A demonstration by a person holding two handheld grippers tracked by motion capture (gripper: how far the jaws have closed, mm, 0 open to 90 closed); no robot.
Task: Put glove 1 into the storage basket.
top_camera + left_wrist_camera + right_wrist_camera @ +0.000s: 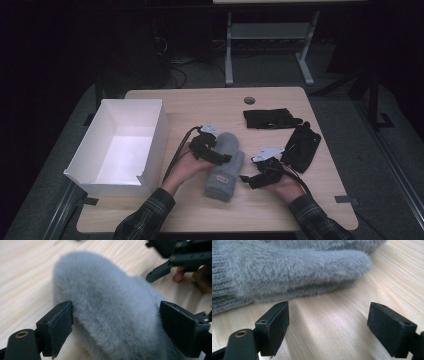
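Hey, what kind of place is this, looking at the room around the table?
Probably a lab or office workroom: a light wooden table, a second metal-legged desk behind it, and cables lying on grey carpet.

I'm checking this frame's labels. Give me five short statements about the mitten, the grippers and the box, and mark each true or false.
1. The grey mitten lies on the table. True.
2. The white box holds a glove. False: its inside looks bare.
3. The left gripper straddles the mitten with open jaws. True.
4. The right gripper is shut on the mitten. False: its jaws are open over bare wood beside it.
5. Two black gloves lie left of the box. False: they lie right of the mitten.
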